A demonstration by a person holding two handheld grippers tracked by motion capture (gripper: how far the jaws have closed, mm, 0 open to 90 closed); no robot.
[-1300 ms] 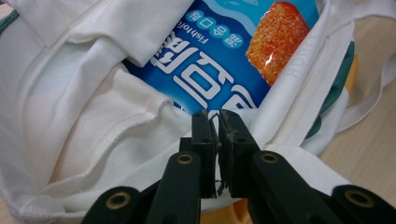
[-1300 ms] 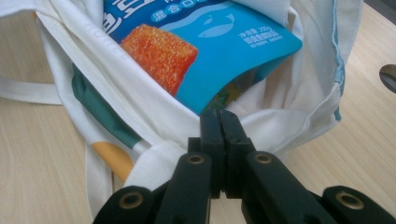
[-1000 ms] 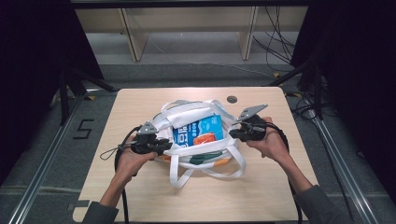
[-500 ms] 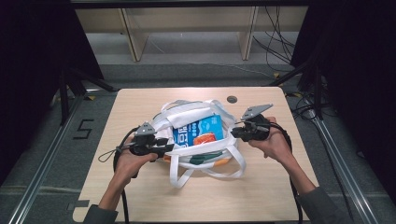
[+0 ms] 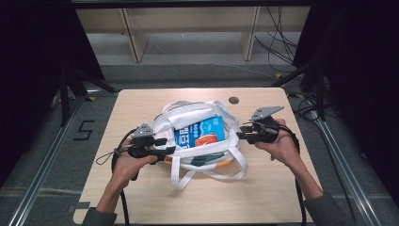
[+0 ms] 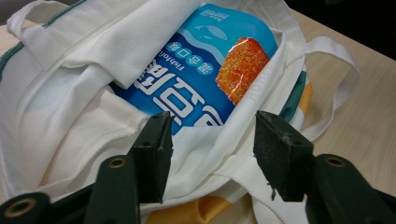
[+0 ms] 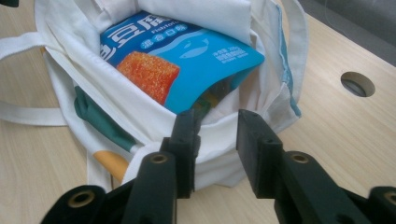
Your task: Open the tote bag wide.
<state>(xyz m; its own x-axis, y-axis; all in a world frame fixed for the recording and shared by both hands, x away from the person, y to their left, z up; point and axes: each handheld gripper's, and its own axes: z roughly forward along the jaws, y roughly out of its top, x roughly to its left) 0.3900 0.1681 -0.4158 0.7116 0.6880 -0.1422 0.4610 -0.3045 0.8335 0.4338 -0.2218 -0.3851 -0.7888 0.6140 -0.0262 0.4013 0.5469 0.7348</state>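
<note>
At the near edge of the pale wooden table (image 5: 141,202), the person's forearms come in, each hand holding a gripper on one side of a white cloth tote bag with teal trim and long white straps (image 5: 200,153). The left gripper (image 5: 164,149) sits at the bag's left rim. Its jaws have just been opening and now stand fairly wide, with the hem lying slack between them and not pinched. The right gripper (image 5: 241,135) faces it at the right rim. Its jaws have also just been opening; they stand narrower, with the rim between them but apparently loose. Between the two, a glossy blue snack packet with an orange picture (image 5: 200,134) lies inside the open mouth, so the rims were probably held apart for it. Beyond the bag is the table's round cable hole (image 5: 234,100).
</note>
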